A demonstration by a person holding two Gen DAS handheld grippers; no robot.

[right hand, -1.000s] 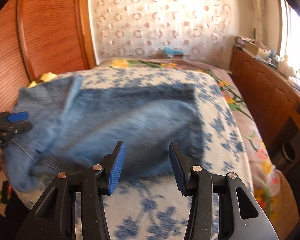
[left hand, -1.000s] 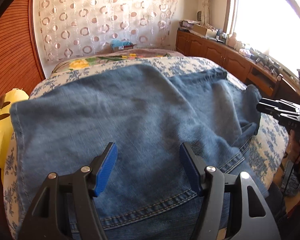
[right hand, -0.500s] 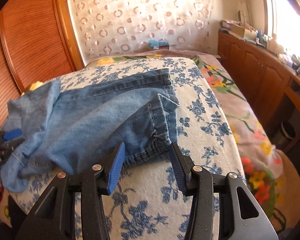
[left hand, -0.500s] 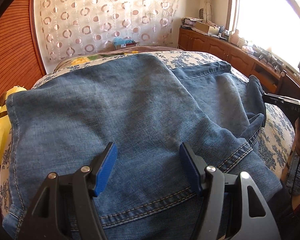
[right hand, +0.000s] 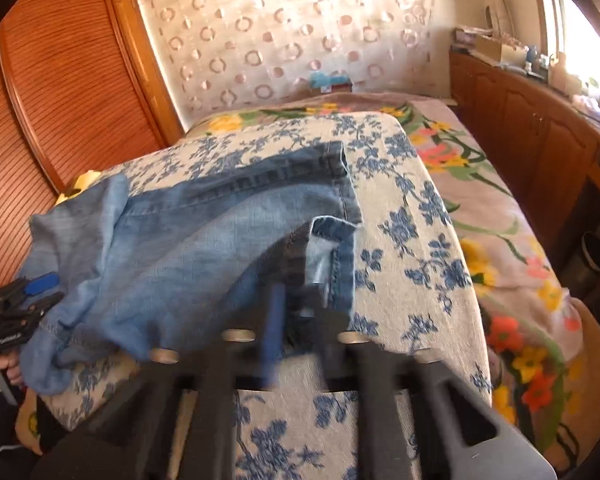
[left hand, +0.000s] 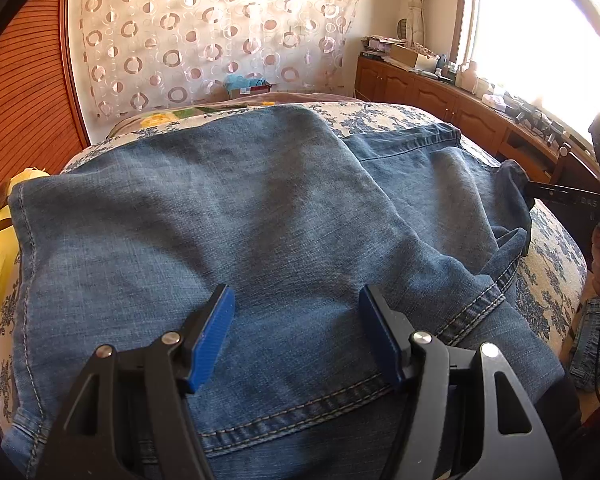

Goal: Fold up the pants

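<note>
Blue denim pants spread on floral-covered bed, hem clamped by just-closed right gripper, left gripper held open above waistband, no legible writing.

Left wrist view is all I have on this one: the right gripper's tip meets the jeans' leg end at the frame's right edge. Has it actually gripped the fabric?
Observer: Yes. In the right wrist view the right gripper has just closed its jaws on the near cuff of the jeans. The picture is blurred there.
Operator: Where is the second leg's end?
Observer: The other cuff lies flat on the blue-flowered bedspread, just beyond the pinched one and not held.
</note>
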